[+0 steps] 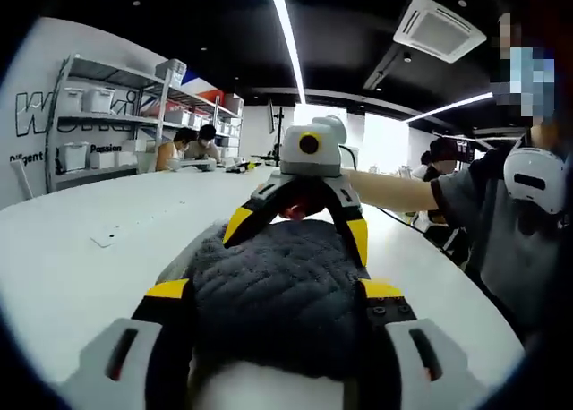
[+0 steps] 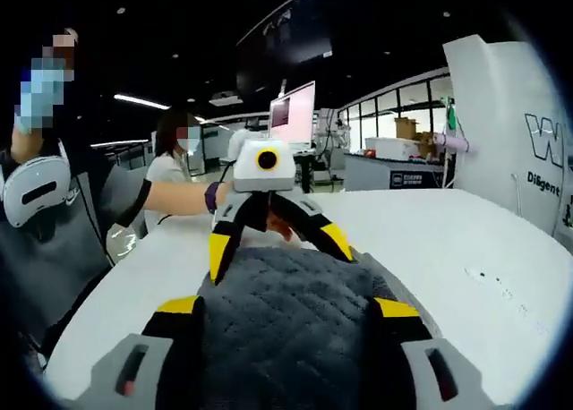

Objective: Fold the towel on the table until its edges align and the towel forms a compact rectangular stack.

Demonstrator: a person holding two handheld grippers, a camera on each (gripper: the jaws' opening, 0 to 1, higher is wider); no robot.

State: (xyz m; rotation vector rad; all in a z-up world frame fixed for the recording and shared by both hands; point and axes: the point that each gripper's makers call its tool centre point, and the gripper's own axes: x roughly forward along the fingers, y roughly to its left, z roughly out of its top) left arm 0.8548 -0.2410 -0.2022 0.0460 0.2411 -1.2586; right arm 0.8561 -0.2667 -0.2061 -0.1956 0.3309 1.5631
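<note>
The towel is dark grey with a thick, nubbly quilted pile. It lies bunched on the white counter, its near part raised off the surface and its far part resting on it. In the left gripper view it spans the space between two pairs of jaws, one end at the bottom of the picture, the other end further off. In the right gripper view the towel shows the same way, as a humped, rumpled mass, not flat.
</note>
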